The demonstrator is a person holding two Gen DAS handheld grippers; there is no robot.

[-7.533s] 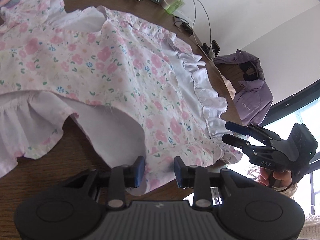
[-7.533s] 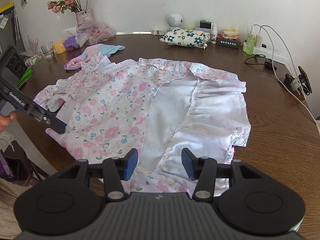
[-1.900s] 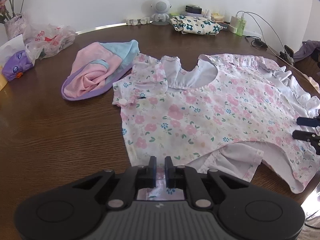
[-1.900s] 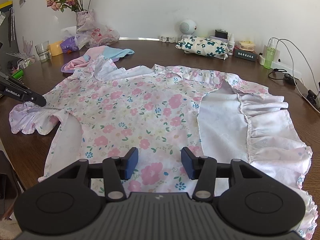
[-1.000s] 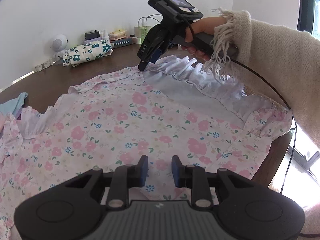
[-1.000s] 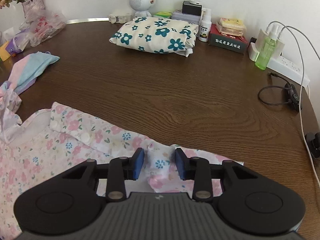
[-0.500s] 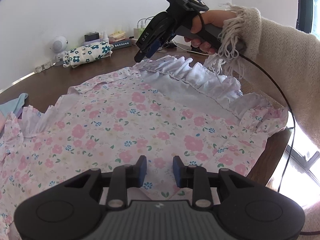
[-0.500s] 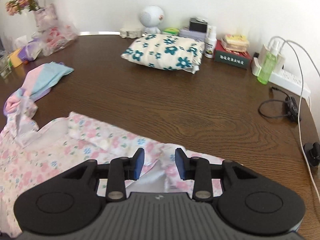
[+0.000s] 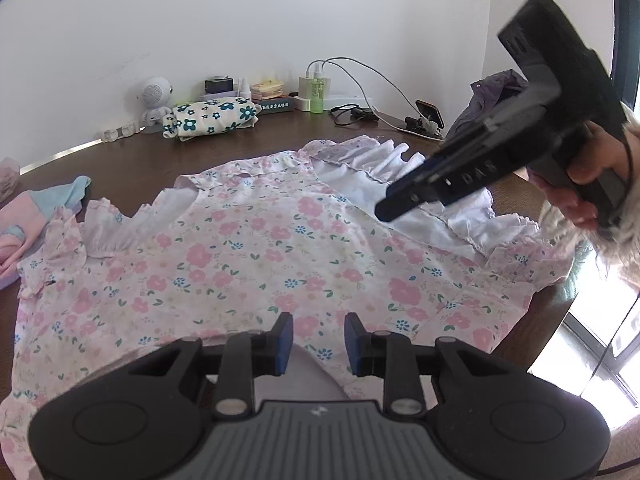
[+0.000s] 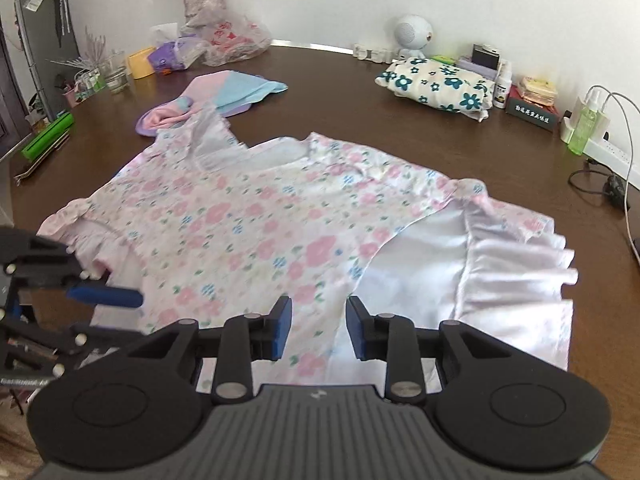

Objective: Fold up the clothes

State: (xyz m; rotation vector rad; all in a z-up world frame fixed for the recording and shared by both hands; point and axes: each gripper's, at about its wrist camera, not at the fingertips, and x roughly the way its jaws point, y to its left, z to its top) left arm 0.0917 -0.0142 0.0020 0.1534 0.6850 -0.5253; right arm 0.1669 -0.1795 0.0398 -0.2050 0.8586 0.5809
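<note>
Dress [image 10: 256, 220] with pink flowers lies spread flat on the tabletop [image 10: 360, 108] just ahead of and beneath both the left tool [image 9: 318, 338] and right tool [image 10: 318, 328], each gaping wide and gripping nothing.

The tabletop [image 10: 344, 92] is seen to be dark brown wood with visible grain and a soft sheen. The dress [image 10: 248, 216] is made of thin matt cloth, printed with pink flowers on its face; its turned-over underside and gathered ruffle are plain white. The left hand-held gripper [image 9: 318, 344] and the right hand-held gripper [image 10: 318, 328] are moulded in matt black plastic, with ribbed grey panels, small metal screws and blue pads [image 10: 282, 330] of a smooth finish. A folded bundle [image 10: 436, 84] of cream cloth with teal flowers is seen, beside a round speaker [image 10: 414, 36] of smooth white plastic. Crinkled glossy plastic bags [image 10: 236, 40] are shown.
</note>
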